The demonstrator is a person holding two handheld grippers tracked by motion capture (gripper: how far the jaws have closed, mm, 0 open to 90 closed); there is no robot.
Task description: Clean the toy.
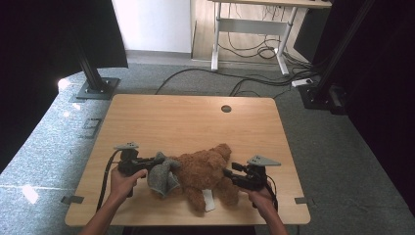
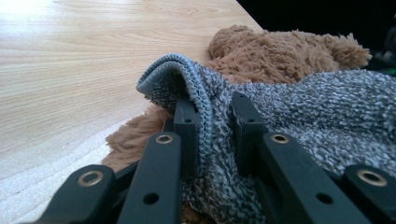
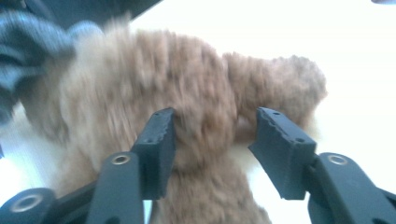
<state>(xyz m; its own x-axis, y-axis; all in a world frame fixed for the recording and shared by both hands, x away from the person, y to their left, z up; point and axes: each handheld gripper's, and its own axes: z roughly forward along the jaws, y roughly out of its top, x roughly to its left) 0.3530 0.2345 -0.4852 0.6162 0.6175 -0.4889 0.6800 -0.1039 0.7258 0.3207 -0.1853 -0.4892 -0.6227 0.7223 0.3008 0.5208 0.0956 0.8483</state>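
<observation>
A brown teddy bear (image 1: 205, 171) lies on the wooden table (image 1: 171, 117) near its front edge, with a white tag (image 1: 209, 199) at its lower end. A grey knit garment (image 1: 161, 178) covers the bear's left end. My left gripper (image 1: 149, 160) is shut on the garment's ribbed hem (image 2: 205, 107), the bear's fur (image 2: 280, 46) showing behind it. My right gripper (image 1: 229, 172) is at the bear's right side. Its jaws stand open around a lump of fur (image 3: 201, 121), with a gap beside the right-hand pad (image 3: 275, 140). The garment (image 3: 28, 46) shows blurred beyond.
A round cable hole (image 1: 226, 108) sits near the table's far edge. The far half of the tabletop is bare wood. Beyond it, cables (image 1: 254, 81) run over the grey carpet, with a desk frame (image 1: 249, 27) and black stand bases (image 1: 95, 88).
</observation>
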